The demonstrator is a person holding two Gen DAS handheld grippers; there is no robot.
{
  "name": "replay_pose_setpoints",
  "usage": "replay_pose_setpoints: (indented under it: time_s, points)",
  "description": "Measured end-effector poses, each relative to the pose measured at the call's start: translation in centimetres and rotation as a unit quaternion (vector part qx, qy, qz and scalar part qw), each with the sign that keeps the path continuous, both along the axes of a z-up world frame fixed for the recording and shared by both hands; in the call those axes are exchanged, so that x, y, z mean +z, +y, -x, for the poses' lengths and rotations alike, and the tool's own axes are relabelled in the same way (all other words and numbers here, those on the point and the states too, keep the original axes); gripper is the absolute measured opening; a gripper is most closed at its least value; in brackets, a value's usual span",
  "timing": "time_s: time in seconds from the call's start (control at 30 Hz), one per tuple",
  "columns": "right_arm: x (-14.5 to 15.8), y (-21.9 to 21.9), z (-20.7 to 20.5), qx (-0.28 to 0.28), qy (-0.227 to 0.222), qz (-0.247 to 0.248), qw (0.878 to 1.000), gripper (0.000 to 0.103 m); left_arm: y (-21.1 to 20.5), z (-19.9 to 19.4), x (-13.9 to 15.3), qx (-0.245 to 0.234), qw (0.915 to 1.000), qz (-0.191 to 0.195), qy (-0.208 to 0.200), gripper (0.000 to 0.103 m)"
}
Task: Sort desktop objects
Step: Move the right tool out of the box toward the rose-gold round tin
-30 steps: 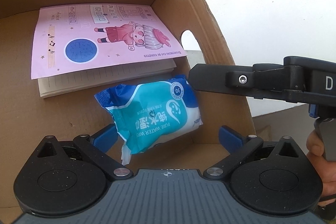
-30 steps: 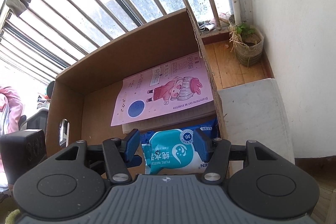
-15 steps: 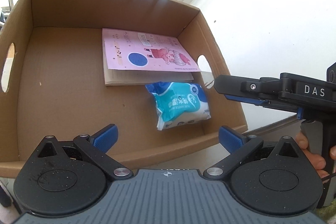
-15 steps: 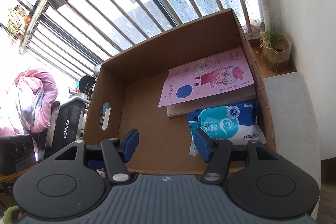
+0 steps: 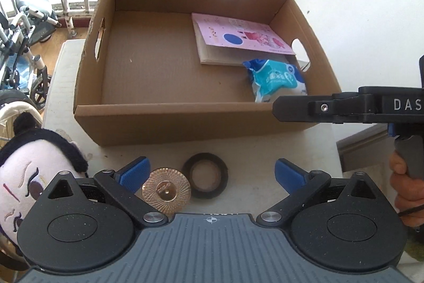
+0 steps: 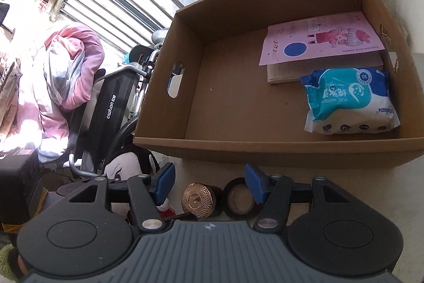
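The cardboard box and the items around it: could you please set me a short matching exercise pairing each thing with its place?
Things:
1. wet wipes pack
2. pink booklet
3. black tape roll
4. plush doll

Places:
A. on the table, beside the gold disc
B. at the table's left edge
C. in the cardboard box, against its far wall
D. in the box, nearer its front wall

Pairs: 1-D, 2-C, 3-A, 4-B

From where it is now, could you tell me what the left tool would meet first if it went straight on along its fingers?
Probably the black tape roll on the white tabletop, just short of the brown cardboard box; depth is uncertain.
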State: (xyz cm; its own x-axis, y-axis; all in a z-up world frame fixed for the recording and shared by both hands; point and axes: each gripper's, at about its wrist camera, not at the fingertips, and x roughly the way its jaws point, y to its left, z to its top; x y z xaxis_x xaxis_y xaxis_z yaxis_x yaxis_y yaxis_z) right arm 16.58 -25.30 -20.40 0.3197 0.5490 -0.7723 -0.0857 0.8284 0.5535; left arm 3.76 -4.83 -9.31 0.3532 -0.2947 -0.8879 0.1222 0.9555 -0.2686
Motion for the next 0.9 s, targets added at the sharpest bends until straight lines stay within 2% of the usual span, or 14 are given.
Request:
replay_pose_setpoints:
  time_s: [0.07,0.23,0.37,0.47,0.57,0.7,0.9]
  points:
    - [-0.7,0.9,0.0,0.012,0.010,0.009,1.000,0.061,-0.4,0.5,-0.8,-0.013,0.9993,-0.035,0.004,0.097]
    - [-3.0,3.2,0.0,0.048,0.032,0.036,0.998,0.057,-1.2,1.3,-2.8,-0.045,0.9954,-0.085,0.000,0.094]
    - [-3.7,4.3,0.1,0.071,0.036,0.048,0.996,0.053,-1.5,1.5,-4.5,-0.059,0.9905,-0.123,0.018,0.081]
    - [-4.2,5.1,-0.2,0.086,0.043,0.049,0.994,0.049,-1.6,1.5,-5.4,-0.071,0.9861,-0.147,0.032,0.078]
    - [-4.9,5.6,-0.3,0.095,0.050,0.057,0.993,0.045,-1.7,1.3,-5.9,-0.080,0.9838,-0.155,0.043,0.072]
    - [-6.1,5.7,-0.3,0.099,0.067,0.099,0.988,0.038,-1.5,1.2,-6.5,-0.087,0.9832,-0.152,0.051,0.066]
    - [-7.9,4.8,-0.1,0.094,0.092,0.160,0.978,0.038,-1.5,1.6,-7.0,-0.093,0.9827,-0.152,0.052,0.062]
